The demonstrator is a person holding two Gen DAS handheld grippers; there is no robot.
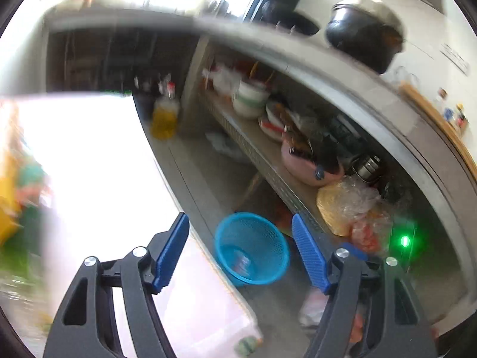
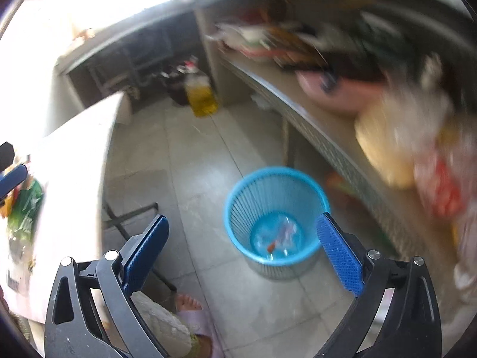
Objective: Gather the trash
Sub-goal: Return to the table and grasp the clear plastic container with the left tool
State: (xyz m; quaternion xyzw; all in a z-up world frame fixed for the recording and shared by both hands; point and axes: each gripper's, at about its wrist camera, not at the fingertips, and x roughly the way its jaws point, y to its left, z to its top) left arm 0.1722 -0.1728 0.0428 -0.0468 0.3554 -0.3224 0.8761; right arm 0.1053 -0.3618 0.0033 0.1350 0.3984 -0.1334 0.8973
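Observation:
A blue plastic waste basket stands on the tiled floor, with a crumpled clear wrapper lying at its bottom. My right gripper is open and empty above it. The basket also shows in the left wrist view, between the fingers of my open, empty left gripper. A white table is at the left, with blurred yellow and green packaging on it. In the right wrist view that packaging lies on the table, beside my left gripper's blue finger.
A low metal shelf on the right holds bowls, a pink basin and plastic bags. A bottle of yellow oil stands on the floor at the back. A black pot sits on the counter. The person's sandalled foot is below.

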